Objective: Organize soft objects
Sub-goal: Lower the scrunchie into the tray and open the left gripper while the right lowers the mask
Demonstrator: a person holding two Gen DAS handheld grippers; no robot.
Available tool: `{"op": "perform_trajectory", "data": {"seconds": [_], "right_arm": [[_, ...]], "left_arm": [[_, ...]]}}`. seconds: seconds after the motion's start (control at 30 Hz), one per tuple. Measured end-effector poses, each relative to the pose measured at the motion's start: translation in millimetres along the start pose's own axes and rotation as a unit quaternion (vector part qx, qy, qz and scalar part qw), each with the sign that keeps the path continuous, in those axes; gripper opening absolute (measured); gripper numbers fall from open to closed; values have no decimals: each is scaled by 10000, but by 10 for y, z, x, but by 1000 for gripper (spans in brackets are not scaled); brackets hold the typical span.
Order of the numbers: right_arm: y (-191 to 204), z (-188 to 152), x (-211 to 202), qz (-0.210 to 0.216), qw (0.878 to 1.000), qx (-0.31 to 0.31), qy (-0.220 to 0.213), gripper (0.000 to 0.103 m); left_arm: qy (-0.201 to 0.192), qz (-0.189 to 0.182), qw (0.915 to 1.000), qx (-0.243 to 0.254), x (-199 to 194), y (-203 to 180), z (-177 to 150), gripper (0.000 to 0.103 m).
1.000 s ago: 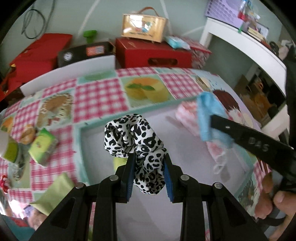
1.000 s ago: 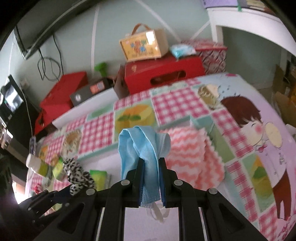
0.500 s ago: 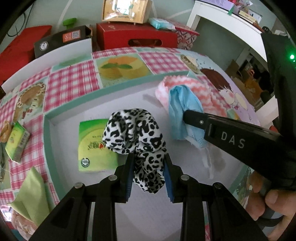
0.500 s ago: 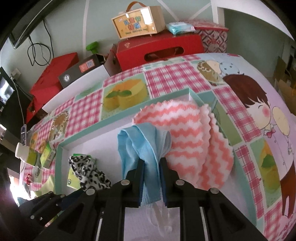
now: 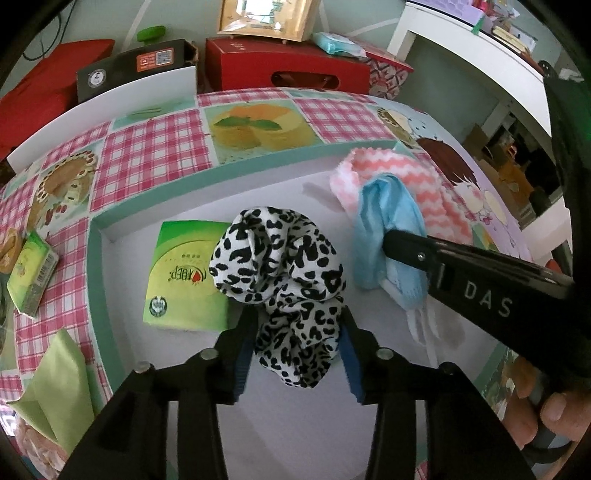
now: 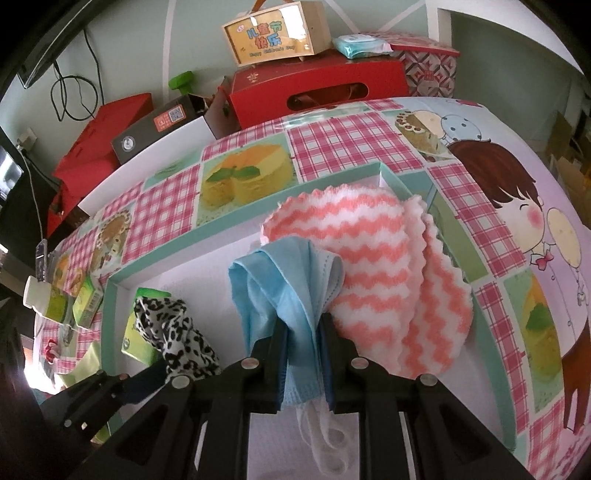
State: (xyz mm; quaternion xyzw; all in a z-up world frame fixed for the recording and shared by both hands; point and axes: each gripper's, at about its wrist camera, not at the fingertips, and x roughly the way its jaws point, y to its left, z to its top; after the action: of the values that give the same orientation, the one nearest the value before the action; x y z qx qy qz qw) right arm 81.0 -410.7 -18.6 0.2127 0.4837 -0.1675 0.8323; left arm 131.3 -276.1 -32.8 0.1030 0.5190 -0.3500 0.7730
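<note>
Left tool [image 5: 297, 345]: jaws have just been opening; the leopard-print scrunchie [image 5: 284, 273] sits loosely between them, released, over the white floor of the teal-rimmed tray [image 5: 96, 258], just beside the green tissue pack [image 5: 184, 277]. Both tools are lower over the tray than a second ago. Right tool [image 6: 303, 354]: clenched on the blue face mask [image 6: 284, 284], beside the pink zigzag cloth [image 6: 369, 266]. Judgement: scrunchie placed; mask release remains.

"DAS" stands in pale letters on the black right gripper [image 5: 384, 243] arm; "Happy Children's Day" on the tan box [image 6: 275, 31], top centre.
</note>
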Motion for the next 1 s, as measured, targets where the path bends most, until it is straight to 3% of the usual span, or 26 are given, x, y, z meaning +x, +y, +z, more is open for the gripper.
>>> {"op": "perform_trajectory", "data": {"seconds": [0.13, 0.33, 0.4, 0.43, 0.57, 0.63, 0.87, 1.0], "right_arm": [[8, 8, 12, -39, 10000, -49, 11, 21], [61, 32, -71, -108, 9998, -120, -117, 33], [84, 39, -122, -142, 9996, -155, -202, 43], [90, 43, -146, -157, 9995, -162, -239, 44], [115, 70, -302, -162, 9985, -158, -496, 45], [129, 79, -381, -159, 9978, -142, -626, 45], [125, 123, -526, -303, 9950, -34, -950, 72], [94, 139, -516, -517, 9942, -24, -946, 79]], "left_arm": [[10, 56, 10000, -35, -3, 21, 1, 62], [-70, 78, 9999, 8, -68, 15, 7, 64], [-144, 43, 9999, 25, -120, 17, 12, 79], [-187, 41, 9998, 28, -145, 20, 15, 81], [-404, 73, 9992, -3, -282, 45, 29, 81], [-479, 84, 9988, -17, -334, 65, 43, 87], [-683, 227, 9974, 10, -443, 88, 65, 89], [-756, 255, 9968, -93, -477, 134, 71, 89]]}}
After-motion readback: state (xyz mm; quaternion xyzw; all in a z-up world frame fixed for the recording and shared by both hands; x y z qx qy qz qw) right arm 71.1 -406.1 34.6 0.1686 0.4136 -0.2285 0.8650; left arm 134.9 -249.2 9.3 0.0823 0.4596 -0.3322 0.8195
